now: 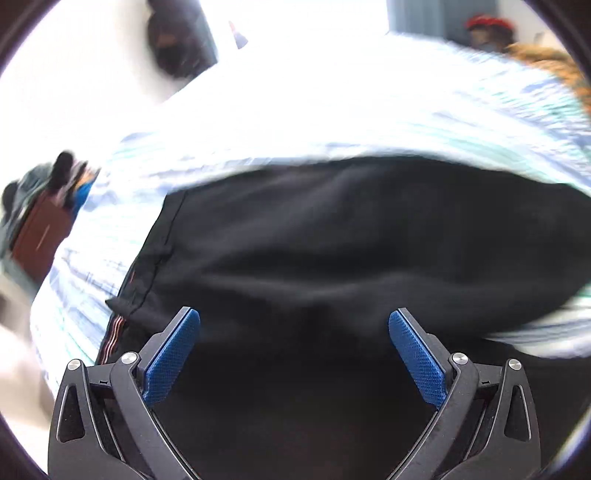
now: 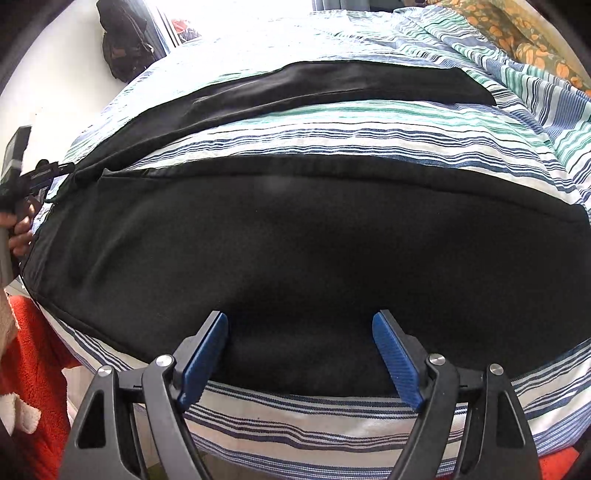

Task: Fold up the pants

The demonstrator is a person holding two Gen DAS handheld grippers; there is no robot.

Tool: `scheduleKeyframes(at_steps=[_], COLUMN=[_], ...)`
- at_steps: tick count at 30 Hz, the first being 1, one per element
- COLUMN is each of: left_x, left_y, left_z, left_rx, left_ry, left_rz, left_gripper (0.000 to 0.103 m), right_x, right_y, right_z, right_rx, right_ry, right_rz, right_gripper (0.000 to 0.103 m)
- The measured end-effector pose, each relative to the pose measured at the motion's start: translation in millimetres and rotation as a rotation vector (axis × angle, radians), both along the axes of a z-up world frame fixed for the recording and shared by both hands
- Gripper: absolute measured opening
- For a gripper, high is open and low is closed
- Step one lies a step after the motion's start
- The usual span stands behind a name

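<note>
Black pants (image 2: 295, 240) lie spread flat on a striped bed sheet (image 2: 332, 129). One leg (image 2: 314, 85) stretches across the far side, the other fills the near side. My right gripper (image 2: 300, 321) is open, its blue pads (image 2: 207, 350) just above the near edge of the near leg. My left gripper (image 1: 294, 321) is open over the pants (image 1: 332, 240) near the waistband end, where a seam and a red-striped trim (image 1: 114, 328) show. The left view is blurred. The left gripper also shows at the left edge of the right wrist view (image 2: 44, 173), held in a hand.
The striped sheet (image 1: 332, 110) covers the bed. A floral orange cloth (image 2: 517, 33) lies at the far right. A dark bag (image 2: 122, 40) hangs on the wall at far left. Red-orange fabric (image 2: 33, 350) is below the bed's left edge. A brown object (image 1: 40, 236) stands left.
</note>
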State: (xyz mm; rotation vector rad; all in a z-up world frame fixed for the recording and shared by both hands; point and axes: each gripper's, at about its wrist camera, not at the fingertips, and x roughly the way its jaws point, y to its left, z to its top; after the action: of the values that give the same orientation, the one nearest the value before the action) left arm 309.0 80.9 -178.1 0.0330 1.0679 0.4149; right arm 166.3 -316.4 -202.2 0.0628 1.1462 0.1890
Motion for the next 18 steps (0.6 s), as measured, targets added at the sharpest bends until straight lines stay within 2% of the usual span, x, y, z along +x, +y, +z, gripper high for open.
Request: scheduleKeyframes(at_steps=[1,2,3,6,7,10,12,14,15,18], left_x=[0,-6,-18,-34,-33,-19,-2,9,12,-1], left_y=[12,21,25,22,20,18,20,22,25,17], left_z=[-12,-15,-11,0,6,22,12,-14,-22,-26], left_rx=[-0.046,-0.109,-0.133,-0.13,-0.128,-0.132,-0.124,-0.133,-0.125,-0.07], left_ry=[0.031,0.008,-0.028,-0.034,-0.059,-0.164,-0.164,-0.085,-0.083,-0.168], left_rz=[0.018,0.027,0.035,0.017,0.016,0.017,0.027,0.045,0.041,-0.002], left_gripper=[0.103,0.103,0.103,0.102,0.102,0.102,0.102,0.103,0.103,0.103], right_x=[0,3,7,31,46,108,156,202,221,267], right_y=[-1,-2,-3,1,7,38,66,95,105,122], right_z=[2,5,9,31,37,54,58,52,45,11], right_rx=[0.009,0.014,0.012,0.017,0.031,0.069,0.109,0.131,0.153,0.184], right_ry=[0.005,0.015,0.019,-0.011,-0.02,-0.061,-0.102,-0.13,-0.126,-0.047], right_rz=[-0.004,-0.007,-0.007,0.022,0.038,0.101,0.153,0.188,0.201,0.23], right_gripper=[0.08,0.08,0.08,0.08,0.08,0.08,0.08,0.08,0.08,0.079])
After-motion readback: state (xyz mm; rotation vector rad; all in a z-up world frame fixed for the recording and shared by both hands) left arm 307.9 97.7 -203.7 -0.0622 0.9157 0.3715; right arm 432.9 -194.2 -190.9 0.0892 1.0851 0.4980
